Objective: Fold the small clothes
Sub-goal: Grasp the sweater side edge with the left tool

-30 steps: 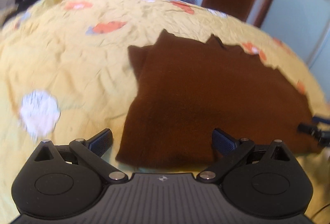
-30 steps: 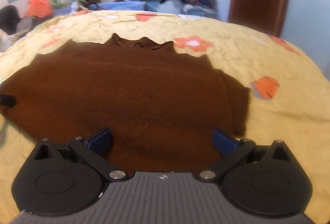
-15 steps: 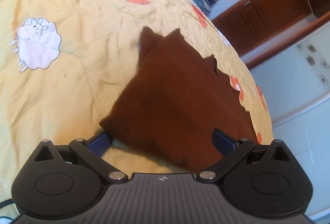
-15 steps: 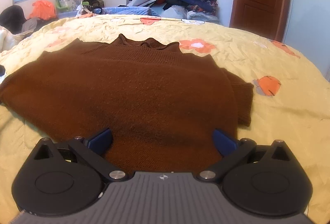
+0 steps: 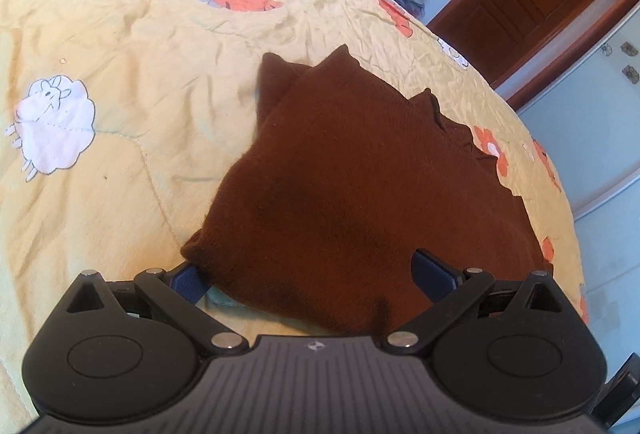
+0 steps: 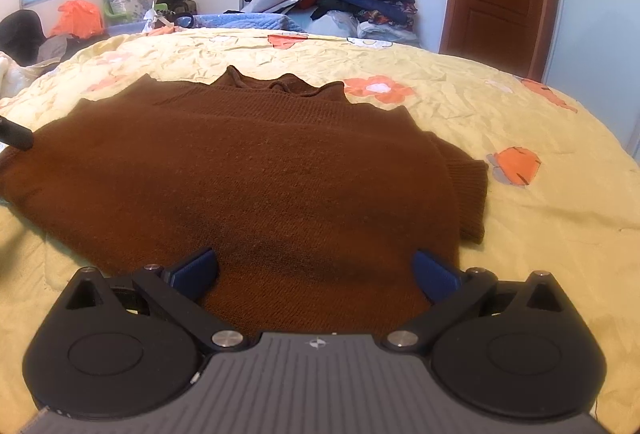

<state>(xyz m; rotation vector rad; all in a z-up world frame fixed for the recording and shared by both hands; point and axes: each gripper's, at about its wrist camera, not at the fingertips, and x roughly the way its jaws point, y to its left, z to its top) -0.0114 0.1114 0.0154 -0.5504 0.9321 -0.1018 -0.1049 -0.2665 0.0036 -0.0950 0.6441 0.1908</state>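
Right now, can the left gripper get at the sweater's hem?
Probably yes: left gripper is open, the sweater hem corner lies between its fingers, and nothing blocks it.

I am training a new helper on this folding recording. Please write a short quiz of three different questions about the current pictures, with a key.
1. True or false: the brown sweater lies spread on the yellow bedspread.
2. Multiple choice: in the left wrist view, the fingers of the left gripper are: A) closed on a sock; B) open at the sweater's near hem; C) holding a hanger.
3. Fill the blank: in the right wrist view, the right gripper is ____, one finger on each side above the sweater's near edge.

Key: 1 true; 2 B; 3 open.
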